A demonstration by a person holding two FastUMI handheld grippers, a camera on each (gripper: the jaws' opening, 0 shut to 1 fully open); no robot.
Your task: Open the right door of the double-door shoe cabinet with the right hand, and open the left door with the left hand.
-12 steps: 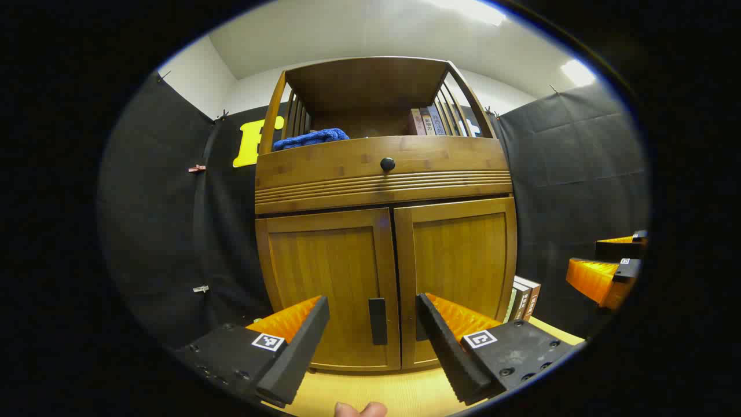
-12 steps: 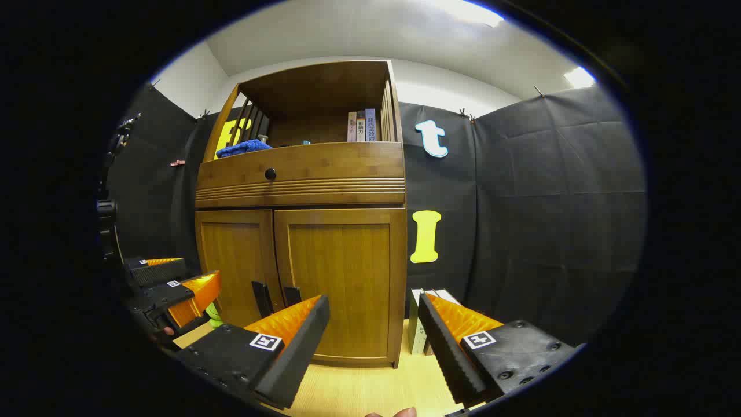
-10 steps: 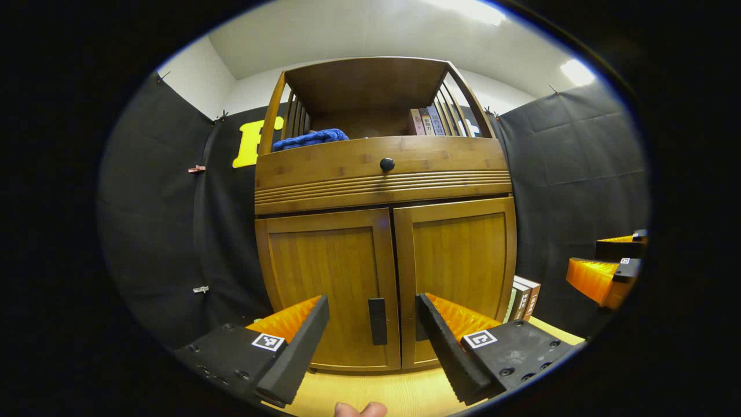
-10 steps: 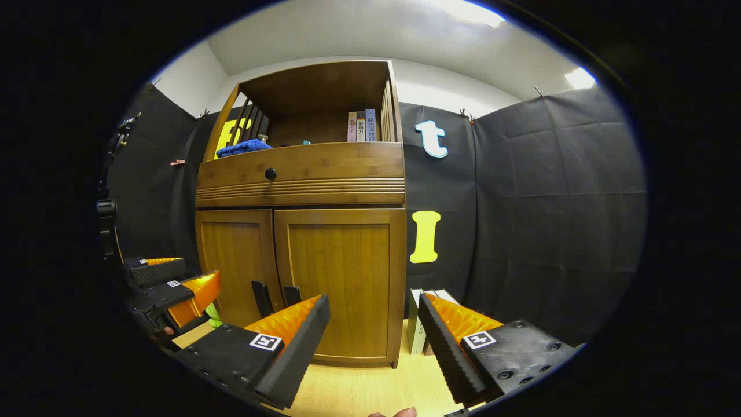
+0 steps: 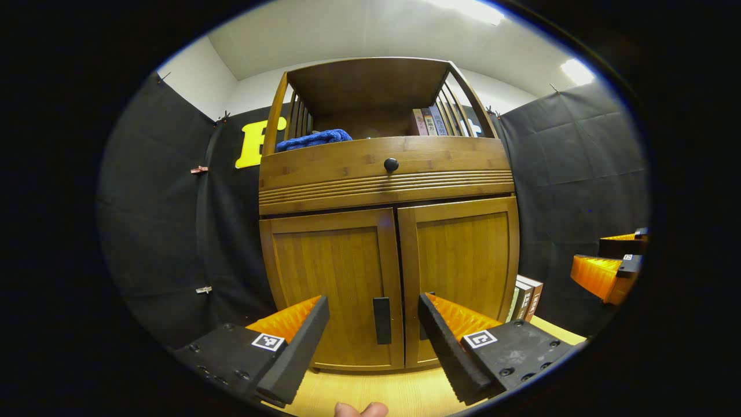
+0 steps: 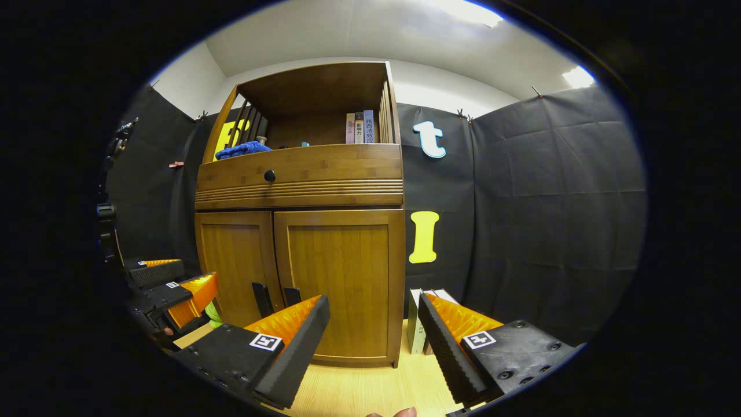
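The wooden shoe cabinet (image 5: 388, 185) stands before me with both doors shut. In the left gripper view its left door (image 5: 333, 289) carries a dark vertical handle (image 5: 381, 320), and the right door (image 5: 460, 272) sits beside it. My left gripper (image 5: 373, 315) is open, short of the cabinet, with that handle showing between its fingers. In the right gripper view the right door (image 6: 338, 278) and its handle (image 6: 291, 296) lie left of centre. My right gripper (image 6: 373, 315) is open and empty, aimed at the cabinet's right edge. Each gripper shows in the other's view: right gripper (image 5: 608, 269), left gripper (image 6: 173, 286).
A drawer with a round black knob (image 5: 391, 164) sits above the doors. The open top shelf holds a blue cloth (image 5: 314, 139) and books (image 5: 429, 123). More books (image 6: 419, 324) stand on the light wood floor (image 6: 370, 388) right of the cabinet. Black cloth walls surround it.
Both views have shifted only slightly; the cabinet has drifted a touch rightward in the left gripper view. Doors remain shut and both grippers remain open.
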